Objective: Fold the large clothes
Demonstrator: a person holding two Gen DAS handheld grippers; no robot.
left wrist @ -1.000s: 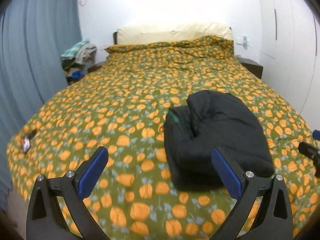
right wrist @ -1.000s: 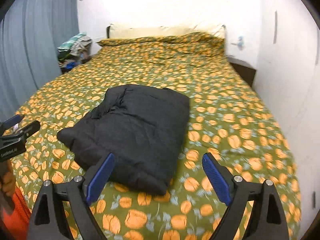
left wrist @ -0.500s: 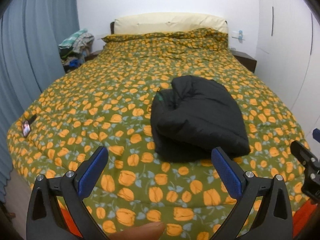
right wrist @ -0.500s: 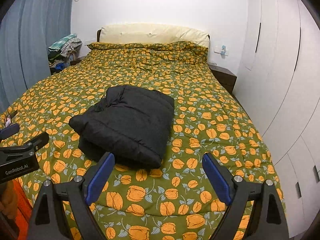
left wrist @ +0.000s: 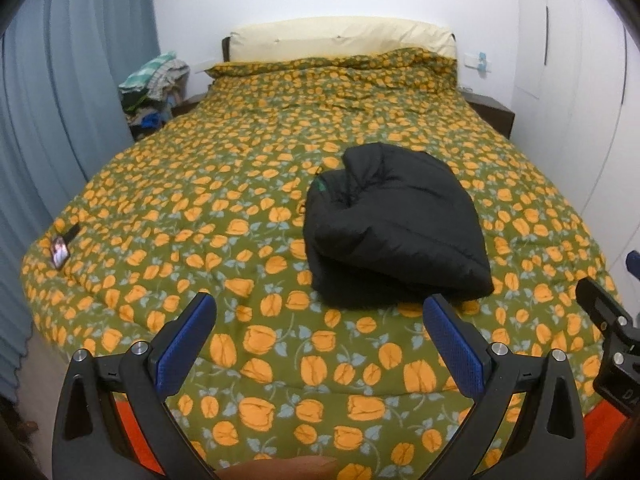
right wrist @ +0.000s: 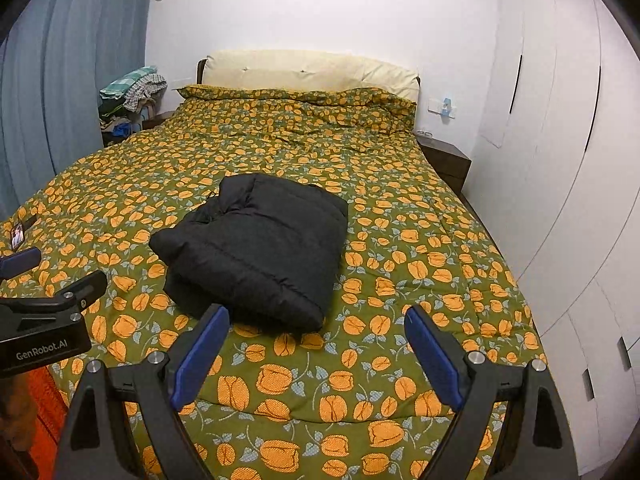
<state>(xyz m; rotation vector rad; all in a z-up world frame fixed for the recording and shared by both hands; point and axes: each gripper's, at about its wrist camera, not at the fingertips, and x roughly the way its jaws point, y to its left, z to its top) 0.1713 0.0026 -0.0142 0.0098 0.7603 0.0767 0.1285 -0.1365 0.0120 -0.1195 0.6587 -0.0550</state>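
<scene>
- At the far left hang the blue curtains [left wrist: 60, 92], and beside them a pile of clothes [left wrist: 154, 88] sits on a low stand, well apart from our work.
- Near the left edge of the floral quilt [left wrist: 240, 208] lies a small phone [left wrist: 60, 251] (easy to forget, and a wide sweep of fabric on that side could drag it off the bed).
- Our left gripper [left wrist: 320, 330] hangs above the near edge of the bed, its blue pads spread wide with nothing between them.
- Right of centre, the black padded jacket [left wrist: 394, 232] lies in a thick folded bundle on the quilt, near the foot of the bed and touching neither tool.
- We judge the fold nearly or wholly done, but the filling is springy: the upper layer looks rounded, not flat, and could creep open if nothing presses it down.
- The bundle's left side shows bunched creases and a bit of green lining, so a lift from that side might spill the layers.
- Our right gripper [right wrist: 316, 334] hovers over the near edge as well, pads parted and empty, with the jacket just beyond its left pad.
- At the far right stand the nightstand [right wrist: 444, 160] and the white wardrobe doors [right wrist: 560, 160].
</scene>
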